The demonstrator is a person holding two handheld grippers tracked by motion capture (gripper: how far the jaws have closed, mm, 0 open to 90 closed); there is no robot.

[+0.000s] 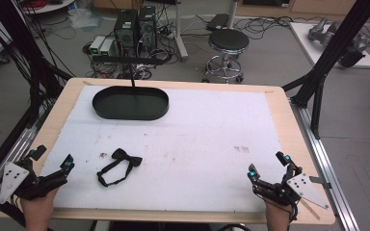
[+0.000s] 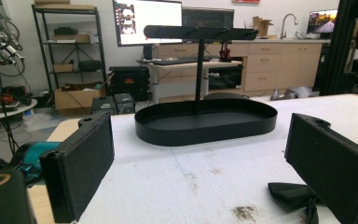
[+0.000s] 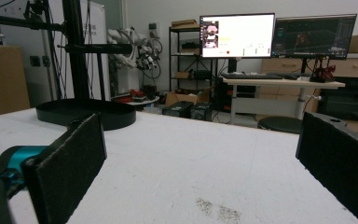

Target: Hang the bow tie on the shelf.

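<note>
A black bow tie with a looped strap lies on the white mat, front left of centre; a corner of the bow tie peeks out by the right jaw in the left gripper view. A black oval tray with an upright post and crossbar stands at the back left. My left gripper rests at the front left edge, open, a short way left of the bow tie. My right gripper sits at the front right edge, open and holding nothing.
The mat covers a wooden table with bare wood along its borders. Black frame struts rise at both sides. A round stool, computer boxes and cables sit on the floor beyond the far edge.
</note>
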